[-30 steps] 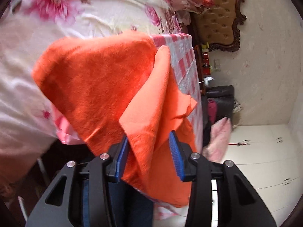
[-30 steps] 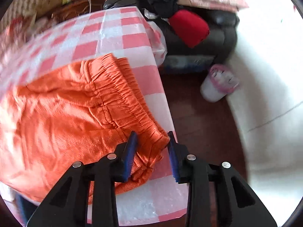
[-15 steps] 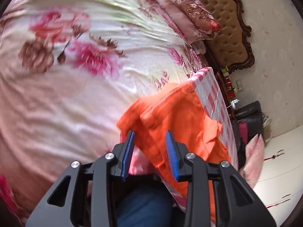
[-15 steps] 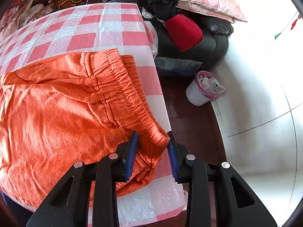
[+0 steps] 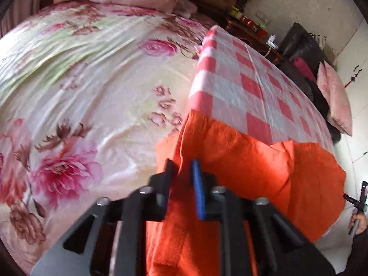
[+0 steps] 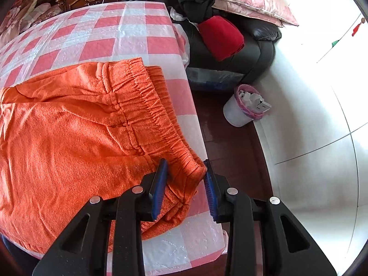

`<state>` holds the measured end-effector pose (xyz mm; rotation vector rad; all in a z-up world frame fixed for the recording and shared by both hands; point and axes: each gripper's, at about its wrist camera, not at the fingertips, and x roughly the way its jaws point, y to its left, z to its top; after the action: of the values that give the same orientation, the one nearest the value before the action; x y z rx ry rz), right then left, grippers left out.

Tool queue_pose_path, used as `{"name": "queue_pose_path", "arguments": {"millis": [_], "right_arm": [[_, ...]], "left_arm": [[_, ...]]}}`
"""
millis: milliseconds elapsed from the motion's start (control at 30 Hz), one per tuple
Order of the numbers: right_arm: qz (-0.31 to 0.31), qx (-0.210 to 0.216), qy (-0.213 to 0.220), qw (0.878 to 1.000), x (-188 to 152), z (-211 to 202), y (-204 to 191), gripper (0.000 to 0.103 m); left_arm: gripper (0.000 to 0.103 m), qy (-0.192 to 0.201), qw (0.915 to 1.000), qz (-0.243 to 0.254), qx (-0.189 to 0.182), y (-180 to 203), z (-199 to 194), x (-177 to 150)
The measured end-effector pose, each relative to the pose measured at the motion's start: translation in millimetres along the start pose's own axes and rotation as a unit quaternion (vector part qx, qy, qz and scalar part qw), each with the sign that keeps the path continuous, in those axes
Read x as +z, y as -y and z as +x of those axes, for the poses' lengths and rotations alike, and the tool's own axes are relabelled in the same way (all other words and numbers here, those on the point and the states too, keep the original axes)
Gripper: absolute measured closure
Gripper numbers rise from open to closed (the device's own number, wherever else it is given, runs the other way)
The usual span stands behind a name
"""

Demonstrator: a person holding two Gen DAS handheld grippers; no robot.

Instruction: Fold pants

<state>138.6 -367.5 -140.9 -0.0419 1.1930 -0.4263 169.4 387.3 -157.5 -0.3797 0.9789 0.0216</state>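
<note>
The orange pants (image 6: 76, 126) are lying spread on the table (image 6: 128, 34) under its red-and-white checked cloth, waistband toward the table's edge. The right gripper (image 6: 185, 184) is grasping the waistband corner, its jaws clenching the bunched elastic. The left gripper (image 5: 184, 179) is pinching a fold at the pants' other end, its jaws pressed nearly together on the fabric (that end is draping off the table's edge). A floral bed (image 5: 92, 80) is sitting beside the table; a white bin (image 6: 241, 108) is standing on the floor.
</note>
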Motion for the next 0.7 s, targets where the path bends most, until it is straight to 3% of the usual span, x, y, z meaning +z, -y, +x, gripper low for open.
{"name": "queue_pose_path", "arguments": {"millis": [100,167,267,300,333,400,533,633,700], "right_arm": [[0.003,0.002,-0.002,1.000,0,1,1,0.071],[0.002,-0.001,-0.002,1.000,1,1,0,0.071],[-0.005,-0.012,-0.003,1.000,2,1,-5,0.071],[-0.007,-0.014,-0.004,1.000,2,1,-6,0.071],[-0.007,-0.015,-0.004,1.000,2,1,-6,0.071],[-0.007,-0.015,-0.005,1.000,2,1,-6,0.071],[-0.002,-0.011,-0.003,1.000,1,1,-4,0.071],[-0.006,-0.016,-0.003,1.000,1,1,-6,0.071],[-0.007,-0.017,-0.003,1.000,1,1,-6,0.071]], "left_arm": [[0.098,0.030,0.9991,0.008,0.030,-2,-27,-4],[0.098,0.040,0.9987,-0.025,0.016,-12,-47,-11],[0.098,0.026,0.9980,-0.056,0.016,-26,-45,-28],[0.095,0.019,0.9976,-0.064,0.018,-30,-39,-33],[0.082,0.014,0.9968,-0.076,0.021,-36,-34,-38],[0.068,0.016,0.9933,-0.110,0.033,-48,-34,-48],[0.065,0.034,0.9845,-0.171,-0.021,-68,-44,-62],[0.060,0.037,0.9841,-0.169,-0.041,-65,-47,-62],[0.054,0.023,0.9889,-0.144,-0.028,-60,-41,-54]]}}
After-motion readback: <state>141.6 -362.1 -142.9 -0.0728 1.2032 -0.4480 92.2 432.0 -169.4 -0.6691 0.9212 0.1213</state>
